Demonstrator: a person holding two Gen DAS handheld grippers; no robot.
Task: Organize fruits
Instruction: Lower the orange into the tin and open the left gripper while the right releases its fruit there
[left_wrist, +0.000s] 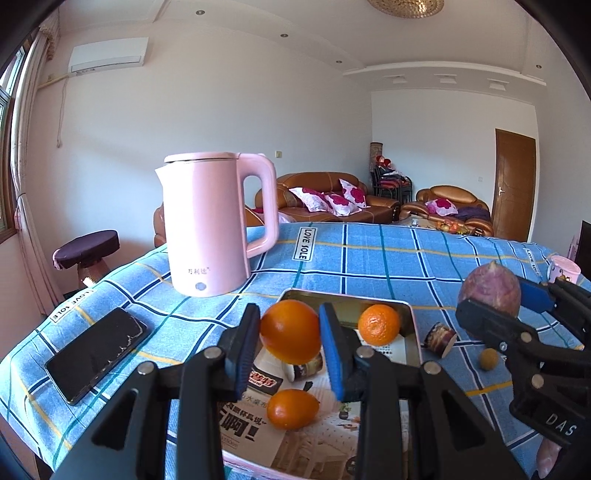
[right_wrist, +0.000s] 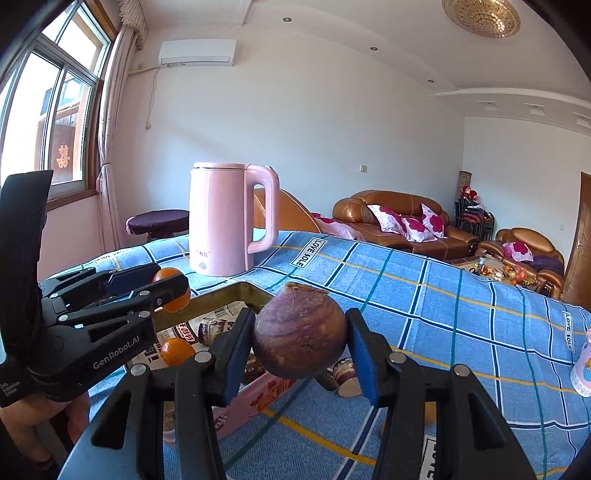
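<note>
Three oranges: the left claw (left_wrist: 290, 332) grips one orange (left_wrist: 290, 330), two lie in the tin (left_wrist: 413, 321); the right claw (right_wrist: 300, 338) clamps a purple root (right_wrist: 300, 332), cut end up.

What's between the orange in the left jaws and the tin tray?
Nothing visible. The left gripper holds the orange just above the tin tray, whose floor already carries two oranges, with bare lining between them. The right gripper holds its purple root off to the side.
</note>
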